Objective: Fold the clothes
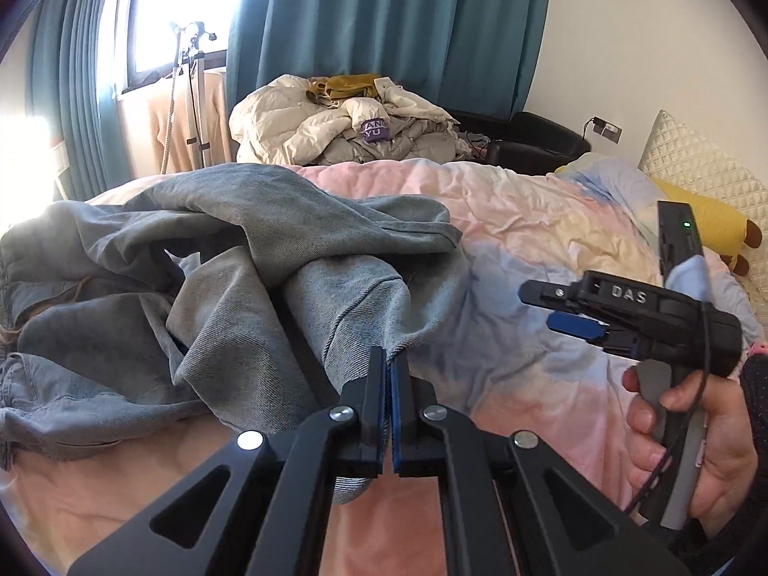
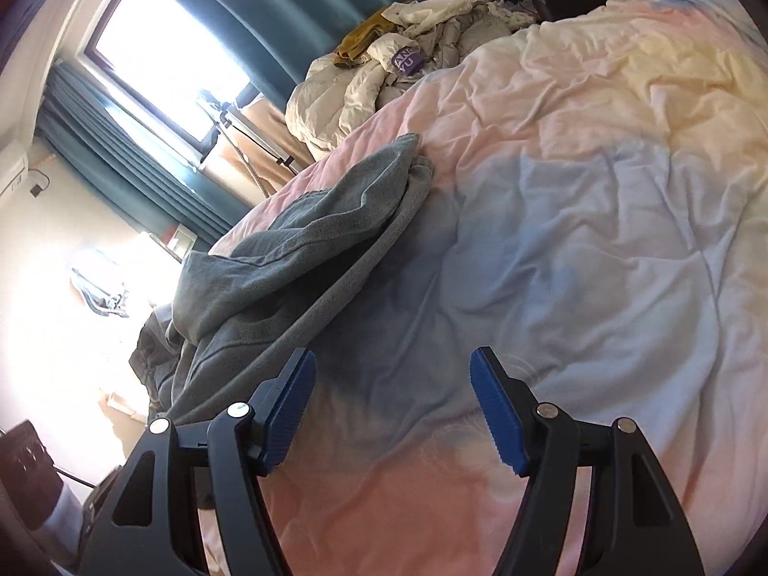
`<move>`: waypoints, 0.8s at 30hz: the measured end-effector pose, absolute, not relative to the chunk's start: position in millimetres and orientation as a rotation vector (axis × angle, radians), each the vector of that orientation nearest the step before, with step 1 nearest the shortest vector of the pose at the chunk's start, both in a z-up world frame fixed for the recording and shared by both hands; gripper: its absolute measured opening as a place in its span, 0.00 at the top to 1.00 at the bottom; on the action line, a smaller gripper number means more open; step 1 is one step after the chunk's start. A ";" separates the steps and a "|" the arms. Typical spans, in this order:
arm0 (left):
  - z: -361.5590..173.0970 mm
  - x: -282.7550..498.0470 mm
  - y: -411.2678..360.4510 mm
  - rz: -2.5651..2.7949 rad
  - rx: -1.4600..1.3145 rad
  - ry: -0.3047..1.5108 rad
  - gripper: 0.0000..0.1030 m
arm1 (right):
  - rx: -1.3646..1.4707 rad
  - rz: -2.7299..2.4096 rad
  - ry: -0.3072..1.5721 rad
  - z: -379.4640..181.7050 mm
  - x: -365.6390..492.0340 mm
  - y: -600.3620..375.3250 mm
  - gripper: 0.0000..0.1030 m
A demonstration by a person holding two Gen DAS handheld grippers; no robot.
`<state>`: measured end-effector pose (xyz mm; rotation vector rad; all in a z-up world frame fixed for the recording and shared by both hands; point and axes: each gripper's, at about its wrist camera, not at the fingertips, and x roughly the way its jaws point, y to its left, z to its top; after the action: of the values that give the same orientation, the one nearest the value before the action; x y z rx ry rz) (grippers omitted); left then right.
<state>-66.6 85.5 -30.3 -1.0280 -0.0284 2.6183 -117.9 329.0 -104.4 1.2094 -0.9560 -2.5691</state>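
The grey garment point(image 1: 230, 259) lies crumpled on the pastel duvet point(image 1: 528, 221) of the bed, toward the bed's left side in the left wrist view. A black bin or seat point(image 1: 537, 139) stands beyond the bed's far edge; its contents cannot be made out. Beside it, a heap of cream bedding point(image 1: 307, 120) carries a mustard cloth point(image 1: 345, 86) on top.

The left gripper point(image 1: 388, 369) points forward over the bed, its blue pads pressed together on a fold of the grey garment. The right gripper point(image 2: 393, 384) hangs above bare duvet with its jaws spread wide and nothing between them; the garment's edge lies just beside its left finger.

Only the left wrist view shows the right hand point(image 1: 696, 437) wrapped around the tool's handle, plus a yellow plush toy point(image 1: 710, 225) and a quilted pillow point(image 1: 696, 163). Only the right wrist view shows the wall-mounted air conditioner point(image 2: 12, 168).
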 end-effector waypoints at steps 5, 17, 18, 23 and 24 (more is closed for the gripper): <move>-43.5 -71.2 77.5 2.580 -1.026 -0.125 0.99 | 1.198 -2.501 -1.109 -128.1 -175.6 340.7 0.55; -73.8 -100.8 74.5 2.484 -1.103 -0.268 0.99 | 1.162 -2.481 -1.296 -187.7 -281.9 366.9 0.71; -74.6 -102.7 74.6 2.479 -1.105 -0.274 0.99 | 1.154 -2.478 -1.287 -188.7 -288.5 366.0 0.72; -77.5 -108.3 74.9 2.453 -1.082 -0.274 0.99 | 1.115 -2.446 -1.206 -187.3 -310.8 361.7 0.71; -77.9 -109.1 75.4 2.447 -1.078 -0.274 0.99 | 1.108 -2.448 -1.203 -187.2 -310.5 362.2 0.75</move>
<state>-109.1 75.4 -77.9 -1.0778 -0.2744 2.4470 -310.5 362.2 -187.2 1.1076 -1.2029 -2.4485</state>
